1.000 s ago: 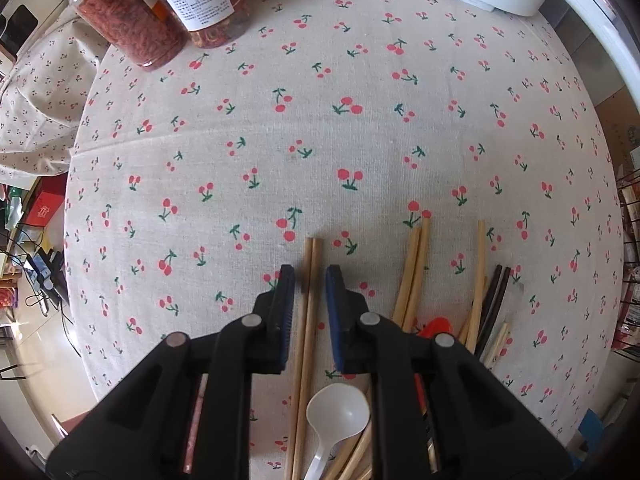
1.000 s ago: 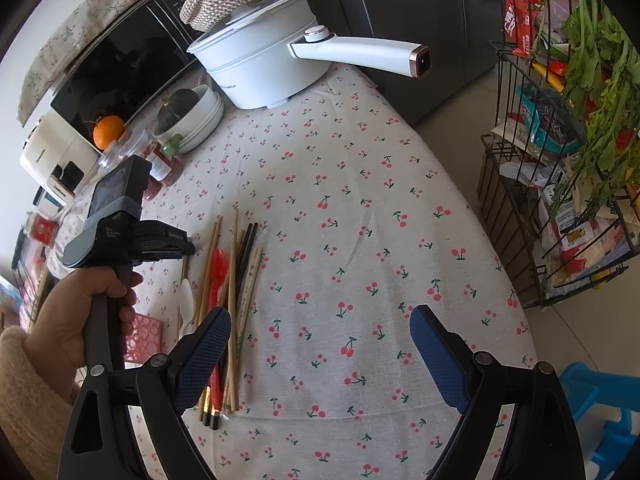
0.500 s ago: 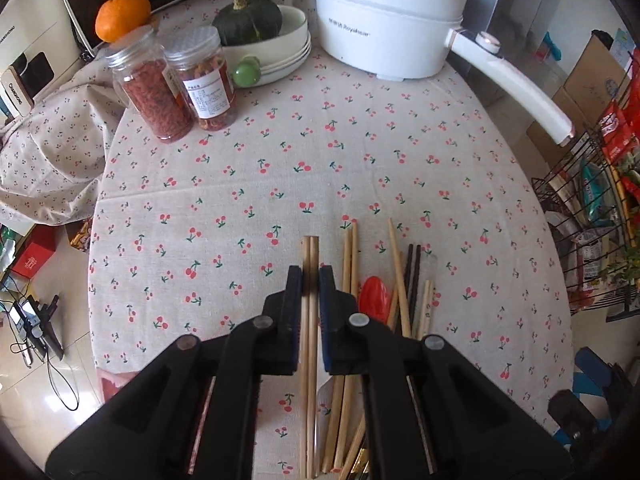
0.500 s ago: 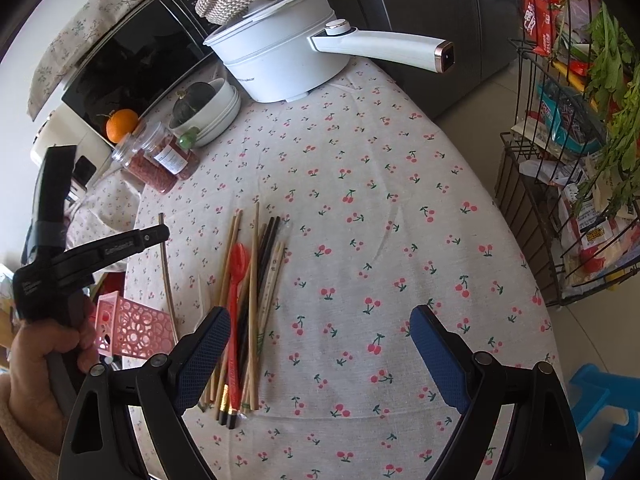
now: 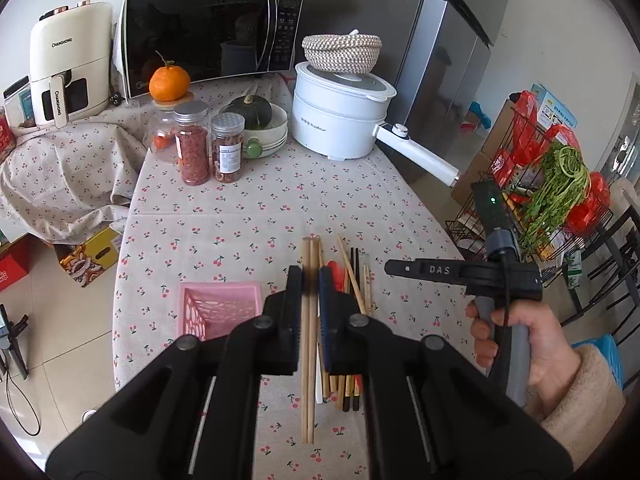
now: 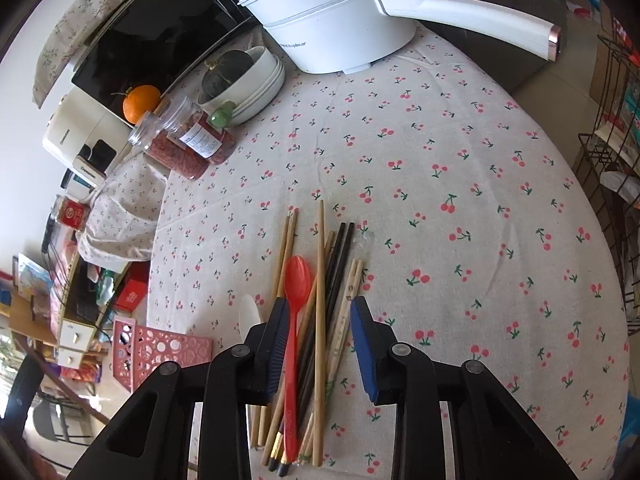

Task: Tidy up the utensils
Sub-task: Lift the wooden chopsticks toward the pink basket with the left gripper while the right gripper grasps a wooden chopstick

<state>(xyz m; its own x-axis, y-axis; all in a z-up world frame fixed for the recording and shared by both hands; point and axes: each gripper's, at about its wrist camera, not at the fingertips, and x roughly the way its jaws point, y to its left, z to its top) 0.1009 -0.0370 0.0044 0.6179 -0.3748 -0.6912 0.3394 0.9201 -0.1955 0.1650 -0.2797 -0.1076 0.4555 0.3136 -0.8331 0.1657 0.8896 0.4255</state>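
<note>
Clamping a wooden chopstick pair (image 5: 309, 344), the left tongs (image 5: 310, 280) hover; the right tongs (image 6: 320, 312), just closing, straddle the utensil pile (image 6: 312, 320) ungripped

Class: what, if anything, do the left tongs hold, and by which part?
The left tongs clamp a pair of wooden chopsticks near the far end.

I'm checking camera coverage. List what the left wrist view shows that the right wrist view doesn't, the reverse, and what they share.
Only the left wrist view: the left gripper shut on a wooden chopstick pair lifted off the cloth, the person's hand on the right tool, and the fridge.

Only the right wrist view: the right gripper, its jaws just closing around the utensil pile, pads not pressing, and the whole red spoon.

Both: pink basket, white pot, jars, orange.
</note>
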